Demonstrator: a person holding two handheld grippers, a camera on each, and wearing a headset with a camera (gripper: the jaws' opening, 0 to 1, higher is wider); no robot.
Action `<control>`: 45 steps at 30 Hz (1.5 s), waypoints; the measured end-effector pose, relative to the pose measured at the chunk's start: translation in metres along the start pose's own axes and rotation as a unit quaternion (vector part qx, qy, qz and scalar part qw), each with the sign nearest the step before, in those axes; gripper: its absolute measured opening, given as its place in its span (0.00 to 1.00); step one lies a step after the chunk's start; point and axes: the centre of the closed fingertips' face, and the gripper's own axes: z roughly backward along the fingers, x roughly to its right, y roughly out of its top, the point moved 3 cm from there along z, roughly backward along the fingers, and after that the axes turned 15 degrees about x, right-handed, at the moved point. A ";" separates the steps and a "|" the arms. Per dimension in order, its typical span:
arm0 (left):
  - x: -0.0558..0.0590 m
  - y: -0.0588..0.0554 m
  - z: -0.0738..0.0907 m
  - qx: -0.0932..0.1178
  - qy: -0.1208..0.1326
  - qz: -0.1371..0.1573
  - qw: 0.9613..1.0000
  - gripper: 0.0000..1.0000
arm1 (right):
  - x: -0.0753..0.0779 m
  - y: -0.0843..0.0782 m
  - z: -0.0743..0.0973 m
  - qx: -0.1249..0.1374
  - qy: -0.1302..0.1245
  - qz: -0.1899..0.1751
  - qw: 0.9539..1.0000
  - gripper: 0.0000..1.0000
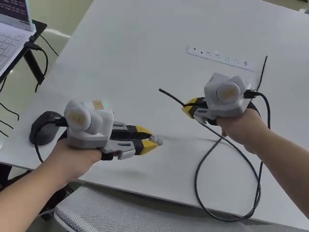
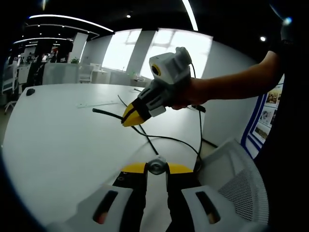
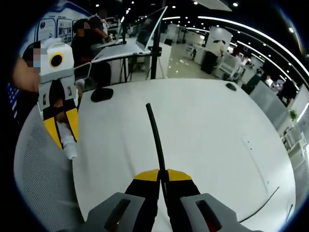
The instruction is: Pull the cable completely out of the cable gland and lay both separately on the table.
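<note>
Surface: A big white surface is carrying the power strip and spreading out wide on all sides of it.
Chair: A grey mesh chair is sitting on the near side of the power strip, tucked under the edge of the surface.
Laptop: An open laptop is sitting far to the left of the power strip, on a dark stand off the surface.
Cable: The thin black cable is being held up over the surface, on the near side of the power strip. Its loose end is sticking out of the tool and pointing left.
Right tool: The right tool is hanging just near of the power strip. Its jaws are squeezing tight on the cable.
Left tool: The left tool is hanging nearer and further left of the power strip than the right tool. Its jaws are pinching the cable gland at their tips.
Power strip: The long white power strip is lying flat on the surface.
Mouse: A dark mouse is resting far left and near of the power strip, by the edge of the surface.
Cable gland: The small pale cable gland is poking out of the left tool, left and near of the power strip. It is sitting apart from the cable, with a gap between them.
</note>
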 end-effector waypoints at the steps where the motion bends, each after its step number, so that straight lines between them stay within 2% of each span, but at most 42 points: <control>1: -0.002 -0.001 0.001 0.001 0.002 0.000 1.000 0.15 | -0.003 0.000 -0.005 -0.004 0.003 0.001 1.000 0.00; 4: -0.009 -0.005 0.006 0.008 0.009 0.000 1.000 0.15 | -0.010 0.002 -0.014 -0.004 0.015 0.007 1.000 0.00; 8: -0.015 -0.012 0.009 0.012 0.010 0.003 1.000 0.15 | -0.025 0.006 -0.033 -0.014 0.050 0.038 0.998 0.00; 16: -0.027 -0.032 0.016 0.005 0.018 0.007 1.000 0.15 | -0.040 0.004 -0.068 -0.020 0.078 0.047 0.996 0.00; 21: -0.033 -0.043 0.020 0.002 0.021 0.011 1.000 0.15 | -0.049 0.005 -0.081 -0.016 0.093 0.053 0.994 0.00; 29: -0.039 -0.061 0.022 -0.005 0.030 0.017 0.999 0.15 | -0.067 -0.005 -0.099 -0.032 0.126 0.059 0.990 0.00; 35: -0.047 -0.075 0.023 -0.013 0.040 0.022 0.999 0.15 | -0.071 -0.014 -0.108 -0.048 0.127 0.063 0.989 0.00; 45: -0.055 -0.090 0.029 -0.025 0.052 0.026 0.998 0.15 | -0.078 -0.025 -0.117 -0.066 0.130 0.061 0.987 0.00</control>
